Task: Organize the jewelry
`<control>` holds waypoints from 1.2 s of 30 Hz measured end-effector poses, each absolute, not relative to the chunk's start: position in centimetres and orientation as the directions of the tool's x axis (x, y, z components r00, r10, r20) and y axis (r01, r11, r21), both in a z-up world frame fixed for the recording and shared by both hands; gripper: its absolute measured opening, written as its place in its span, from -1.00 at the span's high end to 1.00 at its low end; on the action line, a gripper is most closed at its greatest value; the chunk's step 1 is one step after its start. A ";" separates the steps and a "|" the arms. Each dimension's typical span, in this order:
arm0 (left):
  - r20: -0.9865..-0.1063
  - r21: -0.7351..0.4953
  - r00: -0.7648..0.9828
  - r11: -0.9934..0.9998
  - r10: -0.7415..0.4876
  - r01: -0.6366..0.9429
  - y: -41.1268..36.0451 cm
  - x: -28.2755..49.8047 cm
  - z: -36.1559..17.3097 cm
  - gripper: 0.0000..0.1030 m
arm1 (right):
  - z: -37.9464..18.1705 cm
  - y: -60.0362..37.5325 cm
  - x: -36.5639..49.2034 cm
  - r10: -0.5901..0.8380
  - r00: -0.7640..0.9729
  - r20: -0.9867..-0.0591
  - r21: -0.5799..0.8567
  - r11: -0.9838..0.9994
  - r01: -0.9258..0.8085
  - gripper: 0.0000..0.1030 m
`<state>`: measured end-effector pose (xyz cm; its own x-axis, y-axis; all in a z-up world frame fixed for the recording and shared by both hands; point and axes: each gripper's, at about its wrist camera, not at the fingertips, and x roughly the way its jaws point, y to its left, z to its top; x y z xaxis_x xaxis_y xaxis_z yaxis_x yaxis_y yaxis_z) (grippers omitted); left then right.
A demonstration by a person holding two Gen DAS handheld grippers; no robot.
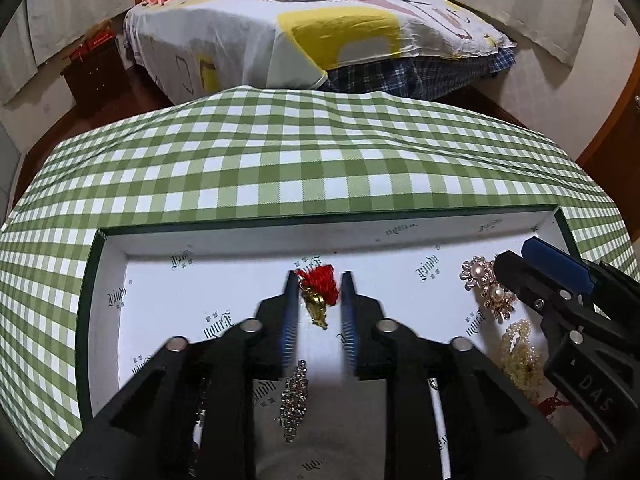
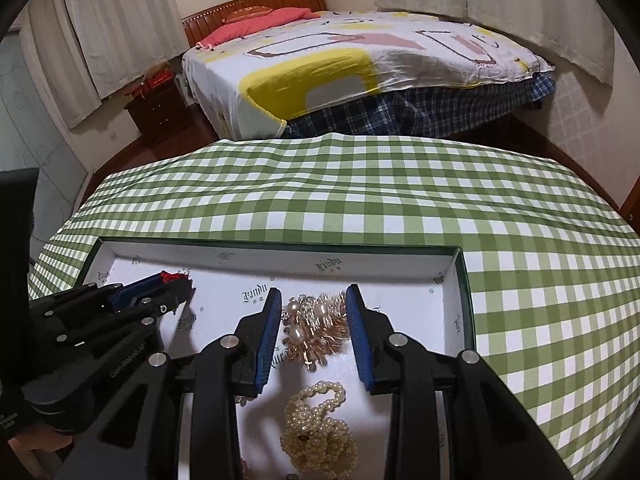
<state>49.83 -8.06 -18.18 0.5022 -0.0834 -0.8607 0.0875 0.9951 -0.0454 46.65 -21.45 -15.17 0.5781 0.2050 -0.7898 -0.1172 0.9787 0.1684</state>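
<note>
Left gripper (image 1: 319,306) narrow, straddling gold charm with red tassel (image 1: 318,294) near tray (image 1: 240,242) far wall; contact unclear. Right gripper (image 2: 312,326) wide around pearl-and-gold brooches (image 2: 316,320) at tray's right end. Risks judged: tassel slipping free; brooches snagging each other, dragging pearl strand (image 2: 318,430).

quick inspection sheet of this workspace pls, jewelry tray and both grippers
surface: green checked tablecloth under a white-lined tray
job's things: red-tasselled gold charm, pearl flower brooches, pearl bead strand, rhinestone piece, all in the tray
clutter: nothing seen
grippers: left gripper open around the charm; right gripper open around the brooches
cables: nothing seen
surroundings: bed, nightstand, curtains
</note>
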 end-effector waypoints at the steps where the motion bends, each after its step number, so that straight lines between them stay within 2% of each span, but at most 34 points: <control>1: -0.860 -0.047 0.504 0.995 -0.084 0.086 -8.0 49.8 -18.2 0.50 | -15.1 -21.4 46.6 0.204 0.580 -0.789 0.168 0.979 -0.116 0.34; 4: -0.857 -0.041 0.510 0.995 -0.081 0.088 -8.1 49.7 -18.1 0.42 | -15.1 -21.5 46.7 0.202 0.582 -0.788 0.169 0.979 -0.111 0.33; 6: -0.852 -0.033 0.518 0.996 -0.074 0.088 -8.1 49.6 -17.9 0.13 | -15.1 -21.6 46.7 0.201 0.586 -0.785 0.171 0.979 -0.107 0.25; 8: -0.845 -0.029 0.531 0.996 -0.073 0.090 -8.1 49.4 -17.6 0.00 | -15.0 -21.8 46.6 0.198 0.590 -0.783 0.170 0.980 -0.104 0.17; 10: -0.840 -0.016 0.539 0.996 -0.064 0.092 -8.2 49.2 -17.4 -0.22 | -14.9 -21.8 46.5 0.193 0.598 -0.778 0.166 0.981 -0.101 0.12; 13: -0.836 -0.004 0.547 0.996 -0.053 0.090 -8.1 48.9 -17.1 -0.35 | -14.6 -22.0 46.2 0.181 0.619 -0.764 0.159 0.983 -0.091 -0.09; 16: -0.825 -0.007 0.563 0.997 -0.046 0.071 -7.6 48.4 -16.4 -0.49 | -14.2 -22.0 45.6 0.163 0.639 -0.752 0.142 0.986 -0.085 -0.21; 24: -0.767 0.000 0.641 1.000 -0.019 0.030 -5.6 43.0 -13.8 -0.61 | -11.8 -22.2 40.2 0.124 0.723 -0.680 0.112 0.992 -0.065 -0.40; 30: -0.708 0.050 0.705 0.999 0.039 -0.005 -4.0 35.5 -12.3 -0.64 | -11.3 -21.7 34.6 0.101 0.748 -0.656 0.075 0.995 -0.069 -0.41; 36: -0.678 0.041 0.734 0.999 0.042 -0.020 -2.6 28.3 -10.1 -0.68 | -9.8 -21.5 28.5 0.102 0.768 -0.632 0.076 0.995 -0.070 -0.43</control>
